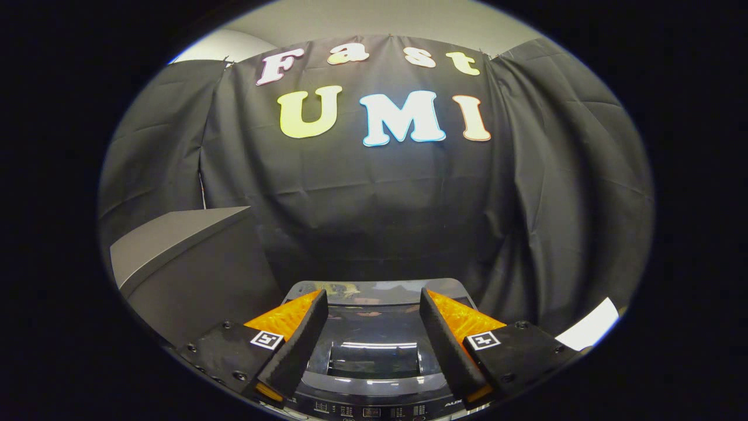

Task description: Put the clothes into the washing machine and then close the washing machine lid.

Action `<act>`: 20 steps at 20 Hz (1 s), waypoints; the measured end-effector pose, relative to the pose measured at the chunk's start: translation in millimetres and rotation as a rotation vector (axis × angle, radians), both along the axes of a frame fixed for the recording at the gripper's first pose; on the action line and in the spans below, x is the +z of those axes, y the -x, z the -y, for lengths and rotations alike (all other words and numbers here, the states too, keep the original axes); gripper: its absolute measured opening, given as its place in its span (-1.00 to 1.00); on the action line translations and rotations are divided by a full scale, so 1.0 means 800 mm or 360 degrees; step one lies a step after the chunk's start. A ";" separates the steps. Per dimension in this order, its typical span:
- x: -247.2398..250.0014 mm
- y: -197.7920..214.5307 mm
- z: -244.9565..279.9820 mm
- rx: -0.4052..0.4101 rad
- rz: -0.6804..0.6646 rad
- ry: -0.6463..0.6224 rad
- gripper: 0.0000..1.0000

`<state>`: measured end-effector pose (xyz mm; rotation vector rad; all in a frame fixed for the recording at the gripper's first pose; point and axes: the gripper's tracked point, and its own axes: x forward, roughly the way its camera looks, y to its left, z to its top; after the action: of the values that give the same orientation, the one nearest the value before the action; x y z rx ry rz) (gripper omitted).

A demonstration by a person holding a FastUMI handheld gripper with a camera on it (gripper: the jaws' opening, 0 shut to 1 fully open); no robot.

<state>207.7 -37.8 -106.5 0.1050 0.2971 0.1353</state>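
We hold the gripper [371,301] above the washing machine [374,403] — fingers spread, gripping nothing. Its glass lid [374,339] lies closed between them.

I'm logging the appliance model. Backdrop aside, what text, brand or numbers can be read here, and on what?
Control panel of the washing machine: small print and symbols, too small and blurred to read.
Square tags on the fingers of the open gripper: black-and-white patterns, no words.
Lid, under the gap between the fingers: no readable text.
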 end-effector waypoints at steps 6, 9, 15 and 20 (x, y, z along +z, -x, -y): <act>0.028 0.025 -0.001 -0.0018 0.0060 -0.0013 0.96; 0.056 0.047 -0.005 -0.0032 0.0125 -0.0004 0.96; 0.120 0.112 -0.016 -0.0092 0.0272 -0.0008 0.96; 0.157 0.176 -0.024 -0.0166 0.0367 0.0009 0.95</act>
<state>66.9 -18.3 19.5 0.0981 0.0616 0.0423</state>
